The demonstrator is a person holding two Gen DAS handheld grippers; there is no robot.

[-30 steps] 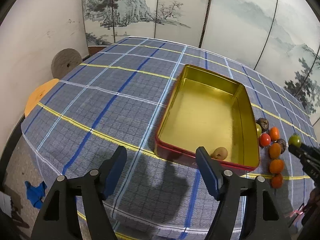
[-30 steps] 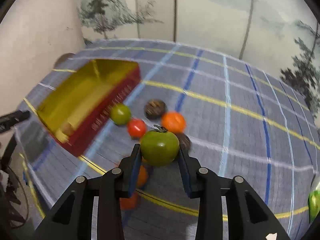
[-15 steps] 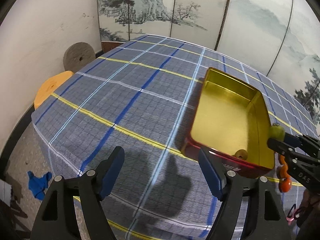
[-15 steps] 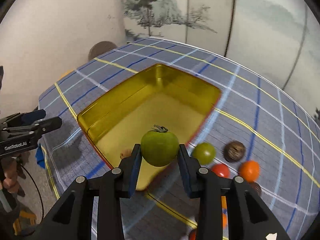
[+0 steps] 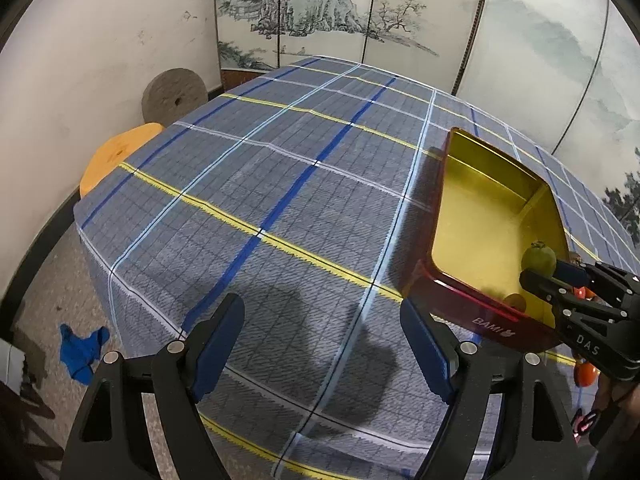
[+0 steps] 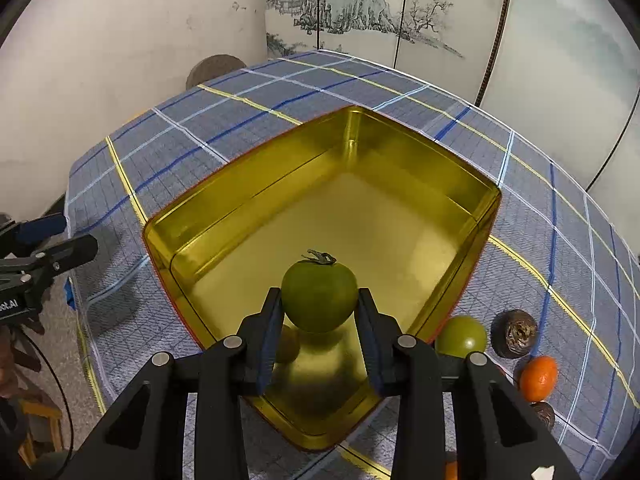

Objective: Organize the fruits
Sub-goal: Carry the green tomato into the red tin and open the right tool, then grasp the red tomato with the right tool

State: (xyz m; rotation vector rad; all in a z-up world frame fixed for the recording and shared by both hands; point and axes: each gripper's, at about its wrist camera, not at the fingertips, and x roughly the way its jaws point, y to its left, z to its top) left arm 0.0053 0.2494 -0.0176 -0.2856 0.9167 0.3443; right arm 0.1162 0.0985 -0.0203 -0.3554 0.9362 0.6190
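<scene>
Here, clamped between the blue-padded fingers of the right gripper (image 6: 318, 312): a green tomato (image 6: 319, 297), stalk up, held above the near end of the tin (image 6: 460, 208). Below and just left of the tomato, on the tin's gold floor, a small tan fruit (image 6: 289, 346), partly hidden behind the left finger. Otherwise bare inside, gold within and red outside, with white lettering on the red wall in the left wrist view. Just outside the tin's right wall, on the plaid cloth (image 6: 240, 120): a second green tomato (image 6: 461, 336), then a dark wrinkled fruit (image 6: 515, 333), then an orange fruit (image 6: 538, 377) nearer the camera, and another dark fruit (image 6: 544, 414) at the edge of the finger arm.

Off to the left, over bare cloth beside the tin: the left gripper (image 5: 322, 344), fingers spreading wider, nothing between them, only their shadow on the worktop (image 5: 280, 184) beneath. Seen from that side, the right gripper reaching in across the tin's near right corner with the tomato at its tip.

Beyond the worktop's far left edge: a round orange stool (image 5: 114, 156), a grey stone disc (image 5: 174, 94) leaning on the wall, and a blue rag (image 5: 82, 350) on the floor. Behind all, a painted folding screen (image 5: 320, 12) of mountains and pines.
</scene>
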